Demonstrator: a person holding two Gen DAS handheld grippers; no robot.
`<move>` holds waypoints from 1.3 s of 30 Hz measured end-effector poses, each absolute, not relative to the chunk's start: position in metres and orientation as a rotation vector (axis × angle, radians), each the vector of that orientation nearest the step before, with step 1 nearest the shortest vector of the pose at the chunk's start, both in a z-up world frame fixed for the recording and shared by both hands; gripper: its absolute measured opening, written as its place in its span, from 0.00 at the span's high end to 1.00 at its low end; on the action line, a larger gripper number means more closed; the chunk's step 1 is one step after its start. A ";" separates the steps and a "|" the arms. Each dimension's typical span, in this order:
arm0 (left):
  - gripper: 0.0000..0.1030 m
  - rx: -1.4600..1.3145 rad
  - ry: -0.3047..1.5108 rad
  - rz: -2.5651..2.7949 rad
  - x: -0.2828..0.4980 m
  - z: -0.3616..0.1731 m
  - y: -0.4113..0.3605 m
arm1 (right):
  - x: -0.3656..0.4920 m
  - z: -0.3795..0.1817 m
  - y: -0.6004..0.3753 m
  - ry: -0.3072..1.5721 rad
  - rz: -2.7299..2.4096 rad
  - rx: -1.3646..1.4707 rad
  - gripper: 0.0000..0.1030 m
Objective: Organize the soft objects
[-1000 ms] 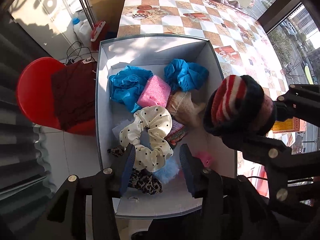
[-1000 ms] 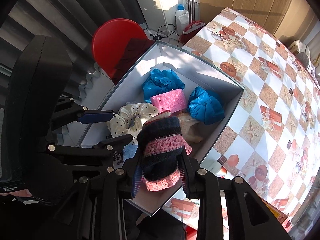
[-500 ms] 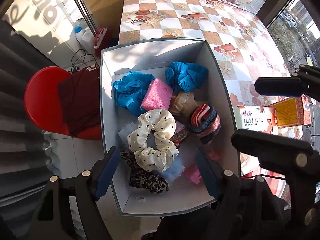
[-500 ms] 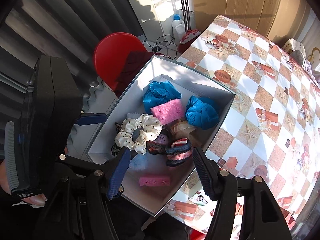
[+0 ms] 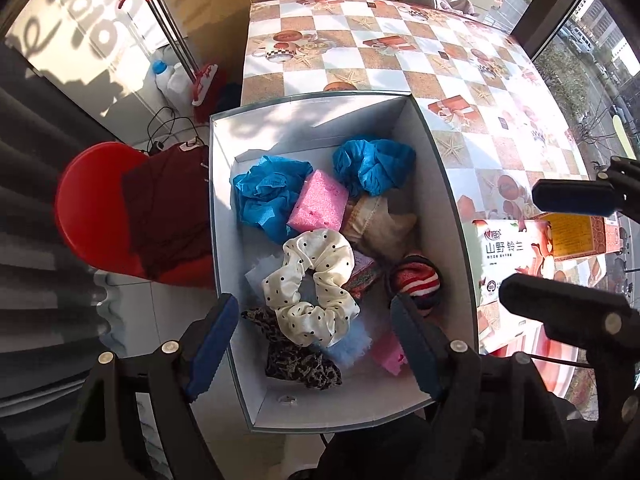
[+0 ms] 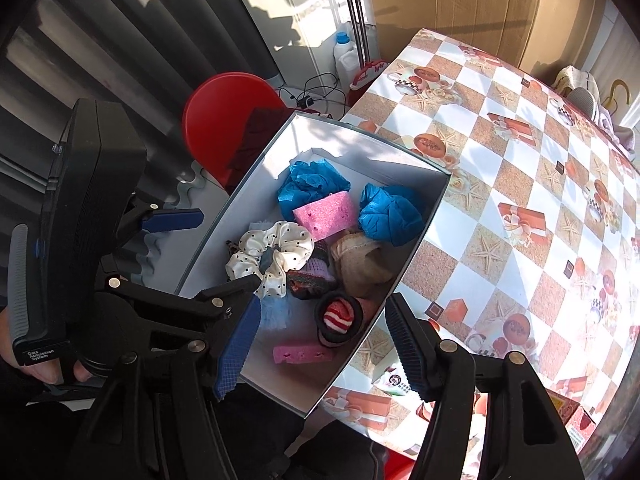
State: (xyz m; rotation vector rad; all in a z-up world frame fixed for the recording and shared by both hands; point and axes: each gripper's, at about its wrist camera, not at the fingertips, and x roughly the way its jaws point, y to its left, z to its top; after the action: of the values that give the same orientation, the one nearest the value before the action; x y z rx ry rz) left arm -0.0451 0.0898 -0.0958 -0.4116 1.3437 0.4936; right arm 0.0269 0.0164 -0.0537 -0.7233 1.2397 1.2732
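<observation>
A white box [image 5: 224,216] [image 6: 424,236] at the table's near-left corner holds soft things. A red, white and black striped knit piece [image 5: 416,282] [image 6: 340,316] lies by its right wall. Also inside are a cream dotted scrunchie [image 5: 310,286] [image 6: 276,252], two blue cloths [image 5: 268,196] [image 5: 374,164], a pink sponge [image 5: 318,206] [image 6: 326,214], a beige cloth [image 5: 380,226], a leopard scrunchie [image 5: 296,358] and a second pink sponge [image 6: 302,354]. My left gripper [image 5: 316,346] is open and empty above the box's near end. My right gripper [image 6: 322,346] is open and empty above the striped piece.
The checkered tablecloth [image 5: 400,52] stretches beyond the box. A tissue pack with red print [image 5: 508,252] lies right of the box. A red stool with dark cloth [image 5: 120,208] stands left of the table. A mop and bottles [image 5: 176,76] stand by the wall.
My right gripper opened and let the striped knit piece drop into the box, then pulled back. My left gripper opened wider and rose away from the box.
</observation>
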 end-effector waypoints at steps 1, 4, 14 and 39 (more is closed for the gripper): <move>0.20 -0.413 1.345 0.493 -0.045 -0.096 0.090 | 0.027 -0.054 0.016 1.240 1.272 -0.724 0.36; 0.20 -0.408 1.349 0.496 -0.044 -0.097 0.089 | 0.029 -0.054 0.016 1.240 1.269 -0.723 0.36; 0.20 -0.405 1.356 0.500 -0.044 -0.098 0.089 | 0.030 -0.056 0.016 1.245 1.267 -0.725 0.36; 0.16 -0.308 1.415 0.564 -0.039 -0.100 0.081 | 0.033 -0.060 0.012 1.249 1.256 -0.729 0.36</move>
State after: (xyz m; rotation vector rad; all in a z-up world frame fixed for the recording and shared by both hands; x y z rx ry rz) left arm -0.0389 0.0810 -0.0995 -0.3080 1.4148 0.5642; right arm 0.0328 0.0124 -0.0598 -0.7294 1.2492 1.2557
